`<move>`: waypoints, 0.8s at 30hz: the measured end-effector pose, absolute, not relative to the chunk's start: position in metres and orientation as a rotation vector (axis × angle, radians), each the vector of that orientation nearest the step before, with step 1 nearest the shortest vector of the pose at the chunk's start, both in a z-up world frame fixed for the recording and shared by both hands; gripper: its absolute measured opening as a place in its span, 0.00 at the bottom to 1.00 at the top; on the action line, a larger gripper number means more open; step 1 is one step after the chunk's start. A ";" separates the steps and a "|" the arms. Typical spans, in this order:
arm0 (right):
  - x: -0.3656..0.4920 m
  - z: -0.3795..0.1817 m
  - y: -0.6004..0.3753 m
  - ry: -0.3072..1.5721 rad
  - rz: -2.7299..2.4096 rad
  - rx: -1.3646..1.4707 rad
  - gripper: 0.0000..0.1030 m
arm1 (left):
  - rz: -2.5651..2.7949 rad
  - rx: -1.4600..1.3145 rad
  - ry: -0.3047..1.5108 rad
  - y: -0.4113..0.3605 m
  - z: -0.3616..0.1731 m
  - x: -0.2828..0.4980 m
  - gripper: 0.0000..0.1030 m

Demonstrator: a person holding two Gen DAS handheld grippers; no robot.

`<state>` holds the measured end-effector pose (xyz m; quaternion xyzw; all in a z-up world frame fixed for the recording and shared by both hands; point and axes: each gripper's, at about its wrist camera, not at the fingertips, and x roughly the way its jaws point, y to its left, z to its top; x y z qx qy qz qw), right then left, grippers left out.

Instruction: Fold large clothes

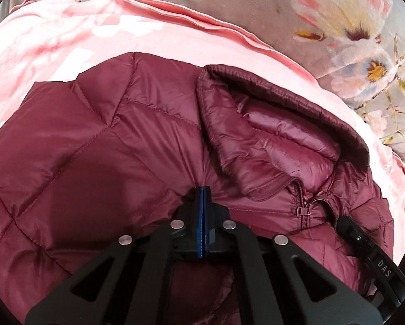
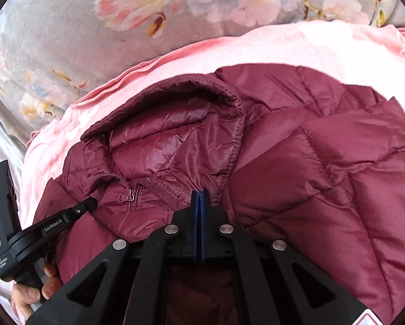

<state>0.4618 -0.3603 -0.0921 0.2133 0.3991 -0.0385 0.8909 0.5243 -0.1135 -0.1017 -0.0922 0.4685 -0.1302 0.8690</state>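
Presently, the left gripper [image 1: 203,189] has its blue-lined jaws pressed together on a pinch of the maroon quilted jacket [image 1: 94,140], just left of the hood [image 1: 278,124], and the right gripper [image 2: 199,192] is likewise clamped on the jacket's fabric, just right of the zipper pull [image 2: 128,197]. A bare hand [image 2: 37,287] holds the other tool's handle at the right view's lower left. The jacket lies on a pink blanket [image 1: 67,40], itself spread over a floral grey bedcover [image 2: 67,40].

We count one maroon quilted puffer jacket [image 1: 99,146], one pink blanket [image 1: 53,46] under it, one floral bedsheet [image 1: 365,62], two hand-held grippers: left [image 1: 203,189], right [image 2: 199,193].
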 end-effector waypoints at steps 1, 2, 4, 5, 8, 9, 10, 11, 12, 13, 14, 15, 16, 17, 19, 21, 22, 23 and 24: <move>0.458 -0.088 -0.360 0.819 -0.085 0.436 0.06 | -0.278 -0.202 0.982 -0.114 -0.099 0.524 0.00; 0.453 -0.082 -0.361 0.799 -0.079 0.436 0.09 | -0.288 -0.216 0.985 -0.111 -0.096 0.523 0.00; 0.446 -0.073 -0.365 0.757 -0.074 0.449 0.12 | -0.310 -0.263 0.973 -0.103 -0.087 0.521 0.00; 0.445 -0.068 -0.368 0.733 -0.068 0.472 0.22 | -0.330 -0.298 0.962 -0.100 -0.082 0.522 0.04; 0.453 -0.070 -0.374 0.742 -0.077 0.522 0.56 | -0.377 -0.429 0.967 -0.095 -0.072 0.531 0.59; 0.459 -0.076 -0.373 0.771 -0.081 0.523 0.56 | -0.380 -0.458 0.973 -0.097 -0.071 0.535 0.65; 0.463 -0.079 -0.372 0.785 -0.084 0.523 0.56 | -0.380 -0.499 0.989 -0.099 -0.073 0.541 0.65; 0.467 -0.084 -0.370 0.794 -0.087 0.517 0.56 | -0.382 -0.513 1.011 -0.102 -0.075 0.545 0.63; 0.470 -0.085 -0.366 0.799 -0.090 0.505 0.53 | -0.386 -0.527 1.046 -0.107 -0.081 0.552 0.59; 0.473 -0.085 -0.363 0.803 -0.078 0.493 0.39 | -0.386 -0.533 1.069 -0.109 -0.085 0.555 0.44; 0.473 -0.086 -0.361 0.808 -0.063 0.494 0.14 | -0.387 -0.533 1.094 -0.118 -0.089 0.560 0.22; 0.473 -0.085 -0.359 0.806 -0.048 0.500 0.08 | -0.384 -0.531 1.122 -0.120 -0.094 0.560 0.18; 0.472 -0.081 -0.358 0.787 -0.041 0.499 0.07 | -0.385 -0.529 1.120 -0.122 -0.094 0.560 0.11; 0.468 -0.074 -0.356 0.755 -0.047 0.473 0.06 | -0.384 -0.513 1.101 -0.122 -0.091 0.556 0.08; 0.460 -0.066 -0.356 0.714 -0.059 0.439 0.06 | -0.379 -0.464 1.045 -0.119 -0.079 0.547 0.07; 0.462 -0.079 -0.360 0.760 -0.097 0.415 0.06 | -0.358 -0.414 0.996 -0.114 -0.070 0.538 0.07; 0.465 -0.089 -0.363 0.795 -0.108 0.417 0.05 | -0.346 -0.395 1.004 -0.114 -0.073 0.538 0.07; 0.468 -0.101 -0.366 0.833 -0.104 0.434 0.05 | -0.331 -0.363 1.033 -0.115 -0.082 0.541 0.07; 0.469 -0.103 -0.367 0.838 -0.101 0.438 0.05 | -0.318 -0.336 1.061 -0.117 -0.092 0.543 0.07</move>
